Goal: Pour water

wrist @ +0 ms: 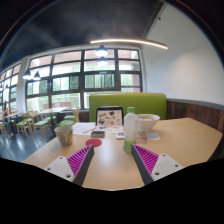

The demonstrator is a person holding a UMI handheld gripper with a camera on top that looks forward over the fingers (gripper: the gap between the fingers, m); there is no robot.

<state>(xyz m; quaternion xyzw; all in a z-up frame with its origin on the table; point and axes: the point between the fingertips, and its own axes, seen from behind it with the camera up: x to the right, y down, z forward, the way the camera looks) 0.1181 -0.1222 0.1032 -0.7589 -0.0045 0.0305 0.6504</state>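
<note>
My gripper (112, 160) is open over a light wooden table (180, 140), with nothing between its magenta pads (80, 158). Beyond the fingers, at the table's far end, stand a clear plastic bottle (130, 124) and a clear cup or jug (148, 125) beside it. A greenish cup (64, 133) stands to the left. A small green object (127, 146) sits just ahead of the right finger. A red round disc (93, 143) lies just ahead of the left finger.
A laptop or tablet (109, 117) and papers (98, 132) sit at the table's far end. A green bench back (128, 103) and large windows (80, 80) lie behind. Chairs and tables (25, 122) stand at the far left.
</note>
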